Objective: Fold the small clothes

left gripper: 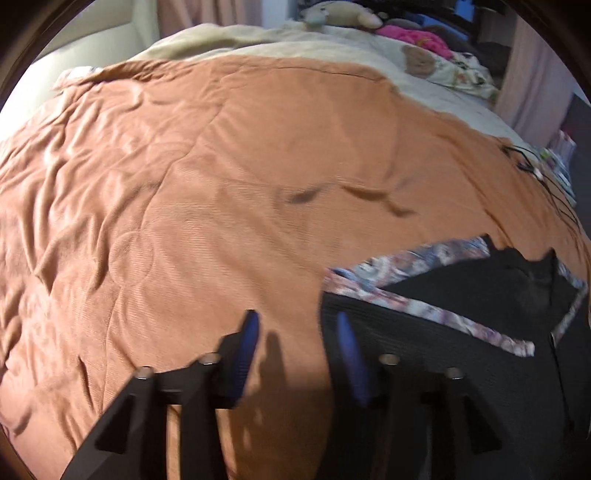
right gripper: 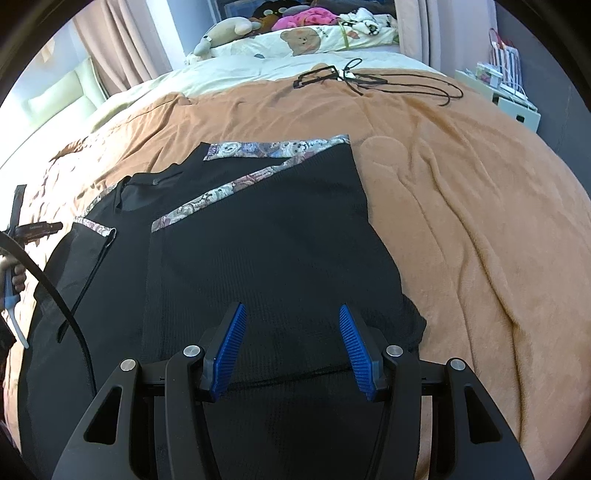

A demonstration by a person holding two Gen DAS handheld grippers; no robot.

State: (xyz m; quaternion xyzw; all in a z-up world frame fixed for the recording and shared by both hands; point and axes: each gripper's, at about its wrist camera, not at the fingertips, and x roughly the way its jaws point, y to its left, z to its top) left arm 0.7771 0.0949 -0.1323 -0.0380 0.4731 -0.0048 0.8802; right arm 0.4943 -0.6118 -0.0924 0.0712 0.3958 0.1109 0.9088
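A black top [right gripper: 266, 229] with bear-patterned sleeve trim [right gripper: 273, 149] lies flat on the orange blanket [right gripper: 461, 206], its sleeves folded inward. My right gripper [right gripper: 291, 308] hovers open over the garment's near hem, with nothing pinched between its blue pads [right gripper: 229, 347]. In the left wrist view the same black top [left gripper: 480, 288] lies at the lower right. My left gripper [left gripper: 297, 315] is open at its left edge, one pad over the orange blanket [left gripper: 184, 184] and the other over black cloth; nothing is gripped. This view is motion-blurred.
A black cable [right gripper: 413, 83] and a black frame [right gripper: 317, 75] lie on the blanket's far side. Plush toys [right gripper: 225, 33] and a bear-print pillow [right gripper: 317, 40] sit at the bed's head. A white cabinet [right gripper: 517, 107] stands to the right. A hand [right gripper: 16, 277] shows at the left edge.
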